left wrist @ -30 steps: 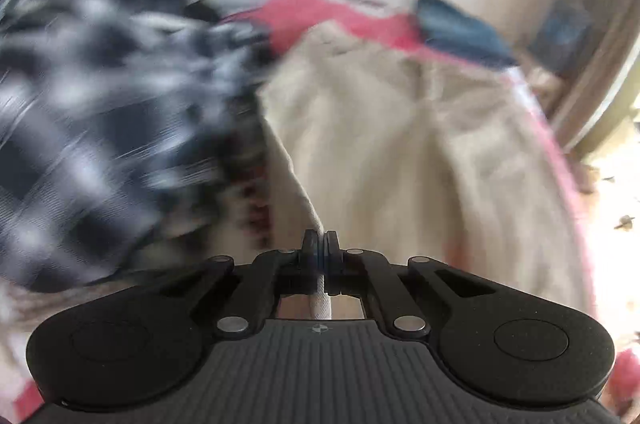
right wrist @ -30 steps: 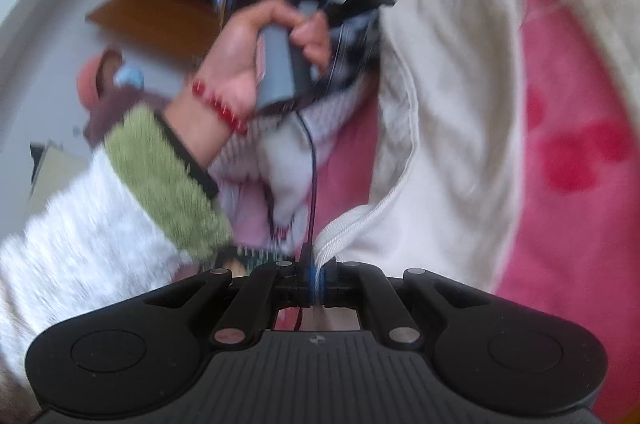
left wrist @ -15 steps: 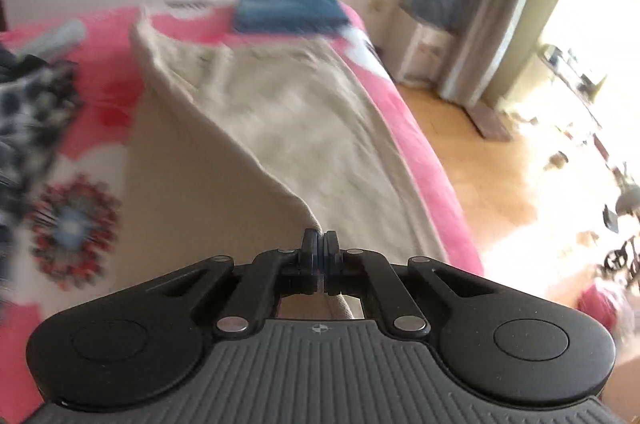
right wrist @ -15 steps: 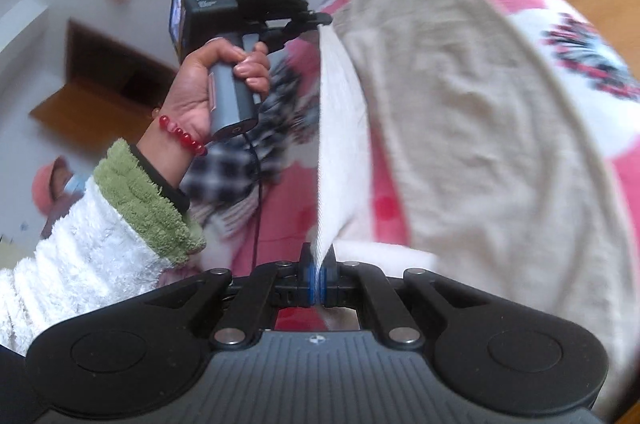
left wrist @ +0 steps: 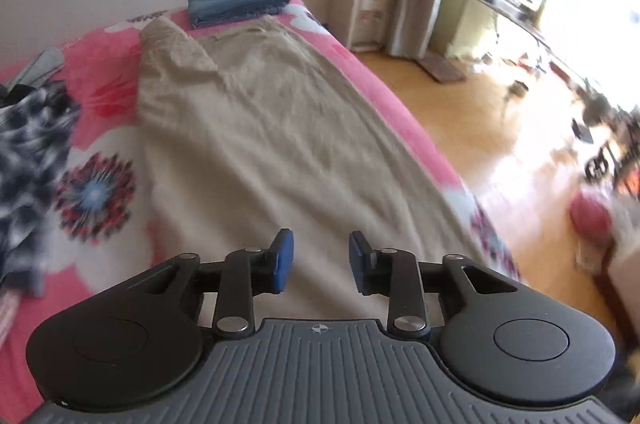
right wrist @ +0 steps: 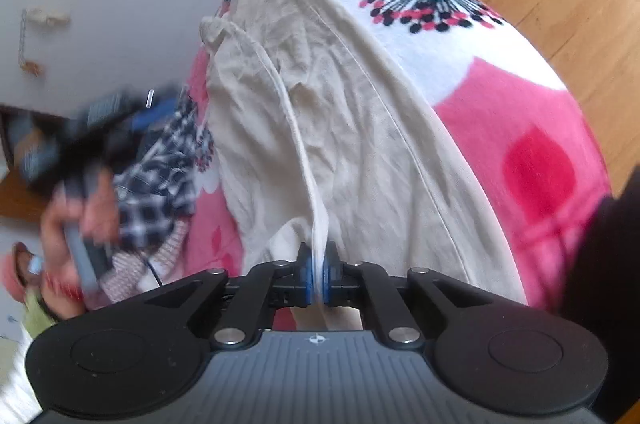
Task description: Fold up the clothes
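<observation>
Left wrist view: pink floral bed (left wrist: 400, 96) is carrying beige trousers (left wrist: 272, 128) lying lengthwise, folded jeans (left wrist: 236, 0) resting at the far end, as the left tool (left wrist: 320, 260) is hovering wide apart; the right tool (right wrist: 318, 276) is pinching the trousers' near hem.

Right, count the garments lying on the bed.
3 visible: beige trousers spread down the middle, folded jeans at their far end, a checked shirt crumpled at the left. More may be hidden there.

Bed (left wrist: 384, 92) with pink floral blanket, beige garment (left wrist: 280, 144) spread along it, folded blue jeans (left wrist: 236, 2) at far end, black-and-white checked clothing (left wrist: 28, 144) heaped at left
</observation>
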Available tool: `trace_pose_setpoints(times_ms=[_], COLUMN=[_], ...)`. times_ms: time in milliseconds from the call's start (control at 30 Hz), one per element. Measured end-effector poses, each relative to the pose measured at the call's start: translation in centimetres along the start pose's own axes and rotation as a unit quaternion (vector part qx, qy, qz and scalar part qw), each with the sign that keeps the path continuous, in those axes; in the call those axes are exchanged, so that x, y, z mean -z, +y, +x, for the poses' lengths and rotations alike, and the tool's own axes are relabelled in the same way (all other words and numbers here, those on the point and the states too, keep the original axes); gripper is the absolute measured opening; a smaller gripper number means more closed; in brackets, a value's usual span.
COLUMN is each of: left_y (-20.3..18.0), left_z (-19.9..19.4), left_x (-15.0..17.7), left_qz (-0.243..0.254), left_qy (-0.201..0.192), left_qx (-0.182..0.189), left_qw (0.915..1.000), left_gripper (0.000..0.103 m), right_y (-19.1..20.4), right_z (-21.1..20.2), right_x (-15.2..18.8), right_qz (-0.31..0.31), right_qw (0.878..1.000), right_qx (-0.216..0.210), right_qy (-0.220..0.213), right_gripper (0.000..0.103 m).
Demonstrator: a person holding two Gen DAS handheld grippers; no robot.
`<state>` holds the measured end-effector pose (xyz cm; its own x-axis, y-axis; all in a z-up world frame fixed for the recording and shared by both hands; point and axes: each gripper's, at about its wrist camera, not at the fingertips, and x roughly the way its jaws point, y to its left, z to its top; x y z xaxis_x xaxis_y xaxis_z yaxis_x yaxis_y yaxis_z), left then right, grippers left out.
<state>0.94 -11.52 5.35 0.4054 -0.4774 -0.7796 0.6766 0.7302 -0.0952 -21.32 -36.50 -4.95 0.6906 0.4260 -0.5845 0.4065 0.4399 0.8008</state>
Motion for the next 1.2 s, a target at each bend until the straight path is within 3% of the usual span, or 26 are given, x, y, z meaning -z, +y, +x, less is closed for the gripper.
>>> trace_pose_setpoints(times_ms=[33,100,300,367,433,500,600,767,900,933,1033,1100,1133,1200], left_y=[0.1,0.1,-2.5,-3.6,-5.0,-6.5,-9.5,-13.5,-15.3,-15.5,-15.8,-15.4,-15.1,-14.6], left_z=[-0.9,-2.0,-2.3,-1.4,-0.4,0.4,0.9,0.8,1.6,1.8,2.1,2.4,2.5,2.8], left_x=[1.4,4.1,11.3,12.9,13.9,14.6,15.5,17.8,19.5,19.8,19.7,19.2,18.9,18.2], left_qz=[0.009,0.024,0.085,0.092,0.112,0.148,0.248,0.402,0.484,0.496,0.502,0.48,0.465,0.435], left_qy=[0.005,0.017,0.073,0.095,0.112,0.113,0.106,0.06,0.03,0.024,0.008,0.005,0.007,0.01], left_qx=[0.006,0.012,0.066,0.094,0.118,0.123,0.122,0.097,0.068,0.064,0.056,0.054,0.056,0.059], left_qw=[0.9999,0.9995,0.9915,0.9867,0.9803,0.9748,0.9552,0.9084,0.8718,0.8659,0.8629,0.8758,0.8834,0.8982], left_gripper=[0.032,0.032,0.033,0.033,0.033,0.033,0.033,0.039,0.04,0.04,0.04,0.039,0.037,0.029], right_y=[-0.2,-0.4,-0.4,-0.2,0.3,0.7,0.8,0.1,-1.0,-1.3,-1.6,-1.6,-1.6,-1.3], right_z=[-0.2,-0.1,1.5,1.8,1.5,1.1,0.7,1.0,1.1,1.1,1.2,1.3,1.3,1.1], right_x=[0.2,0.7,2.3,2.8,3.1,3.1,2.8,2.1,1.5,1.5,1.5,1.6,1.7,1.9], right_qz=[0.0,-0.004,-0.019,-0.038,-0.06,-0.071,-0.067,-0.032,0.01,0.021,0.03,0.027,0.025,0.017], right_qw=[1.0,1.0,0.998,0.997,0.995,0.995,0.995,0.997,0.998,0.998,0.998,0.998,0.998,0.998], right_qx=[-0.001,0.001,0.021,0.035,0.054,0.062,0.067,0.056,0.04,0.035,0.035,0.037,0.039,0.041], right_qy=[0.002,0.013,0.05,0.053,0.051,0.042,0.033,0.034,0.041,0.044,0.048,0.05,0.049,0.044], right_gripper=[0.025,0.032,0.036,0.031,0.013,0.011,0.011,0.011,0.011,0.013,0.014,0.018,0.025,0.03])
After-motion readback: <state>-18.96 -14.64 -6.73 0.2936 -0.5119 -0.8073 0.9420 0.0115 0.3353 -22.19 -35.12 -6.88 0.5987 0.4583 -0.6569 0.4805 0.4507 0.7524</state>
